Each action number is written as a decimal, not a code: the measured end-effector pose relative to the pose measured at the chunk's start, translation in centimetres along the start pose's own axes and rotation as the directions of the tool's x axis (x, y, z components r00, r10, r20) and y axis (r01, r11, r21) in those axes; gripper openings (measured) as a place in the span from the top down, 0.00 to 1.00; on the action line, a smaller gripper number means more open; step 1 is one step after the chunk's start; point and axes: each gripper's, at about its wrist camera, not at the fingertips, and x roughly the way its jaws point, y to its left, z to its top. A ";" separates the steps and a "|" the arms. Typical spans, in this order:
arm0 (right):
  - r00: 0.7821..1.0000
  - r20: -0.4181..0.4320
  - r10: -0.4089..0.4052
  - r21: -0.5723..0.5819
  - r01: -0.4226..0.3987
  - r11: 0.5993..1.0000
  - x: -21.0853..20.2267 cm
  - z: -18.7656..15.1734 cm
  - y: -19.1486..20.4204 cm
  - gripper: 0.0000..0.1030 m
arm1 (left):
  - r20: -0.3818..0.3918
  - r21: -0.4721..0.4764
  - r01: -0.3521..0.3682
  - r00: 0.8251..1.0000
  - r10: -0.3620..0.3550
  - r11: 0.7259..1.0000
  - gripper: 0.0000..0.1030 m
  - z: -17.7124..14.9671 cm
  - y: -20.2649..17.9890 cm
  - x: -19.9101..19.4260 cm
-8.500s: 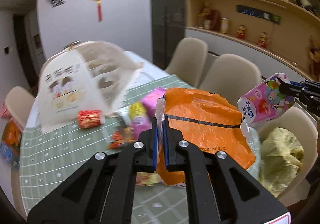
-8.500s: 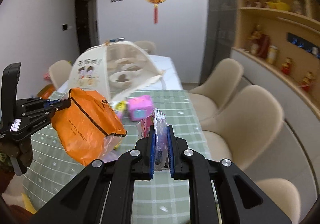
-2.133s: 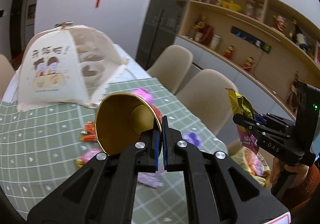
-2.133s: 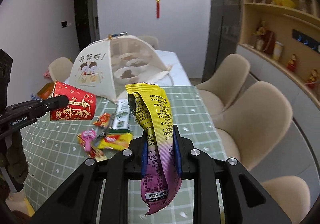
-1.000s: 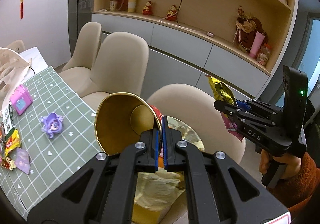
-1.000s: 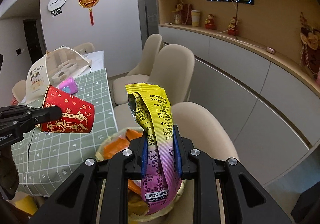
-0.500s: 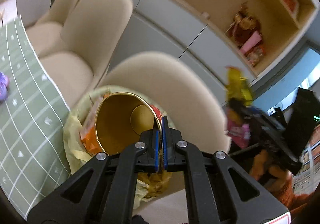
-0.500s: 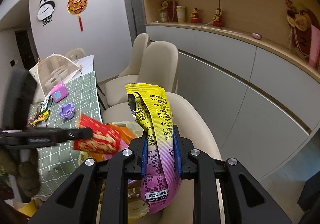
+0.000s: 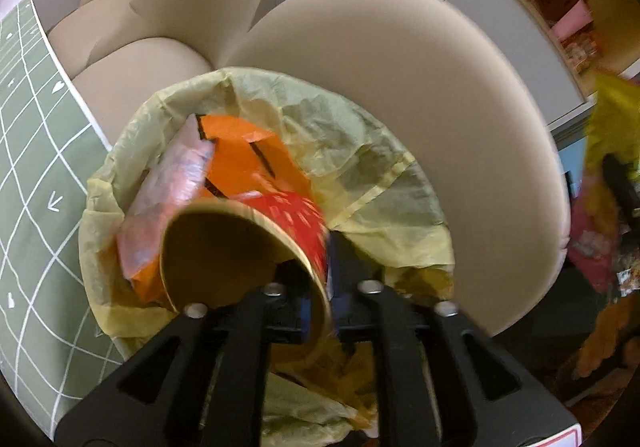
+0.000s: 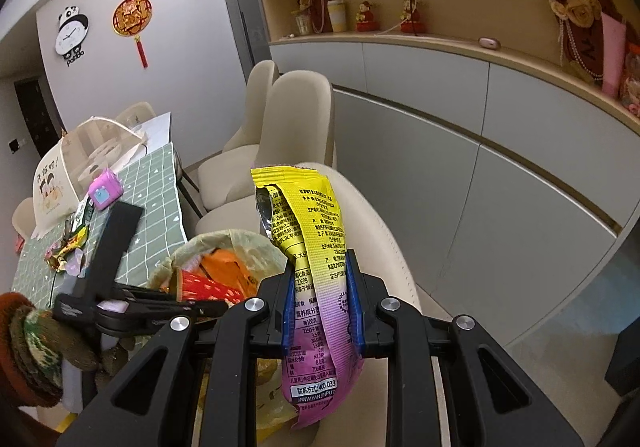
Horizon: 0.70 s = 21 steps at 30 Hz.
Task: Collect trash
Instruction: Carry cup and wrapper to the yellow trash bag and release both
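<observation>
- The left gripper (image 9: 320,279) hangs over the bin (image 9: 360,151); its fingers have just been opening, and the cup's (image 9: 248,243) wall stands loose between them.
- The cup is tilted over the bin's mouth, above an orange bag (image 9: 240,163).
- The right gripper (image 10: 322,307) is beside the bin, fingers pinching a wrapper (image 10: 308,247).
- The bin stands on a chair (image 9: 440,107) beside the table (image 9: 32,167).

1. I'm looking into a home dining room: at left of the right wrist view, a worktop (image 10: 158,183) under green checked cloth, with cream chairs (image 10: 300,119) alongside.
2. Upper left, a panda clock (image 10: 72,32) and red knot ornament (image 10: 132,17) hang on the wall.
3. Upper right, wooden shelves (image 10: 440,39) hold figurines.
</observation>
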 end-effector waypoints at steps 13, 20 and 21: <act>0.989 -0.093 0.118 -0.125 -0.130 0.984 4.3 -0.3 5.9 0.79 | 0.165 -0.050 0.015 0.986 -0.007 0.999 0.52 -3.9 3.0 -10.2; 0.929 -0.344 0.136 -0.153 -0.199 0.968 12.8 -3.5 10.3 0.79 | 0.339 -0.143 -0.163 0.919 0.203 0.976 0.47 -6.4 5.4 -16.3; 0.913 -0.388 0.123 -0.161 -0.198 0.967 14.2 -4.3 10.8 0.79 | 0.350 -0.152 -0.178 0.910 0.221 0.972 0.47 -6.9 5.8 -17.0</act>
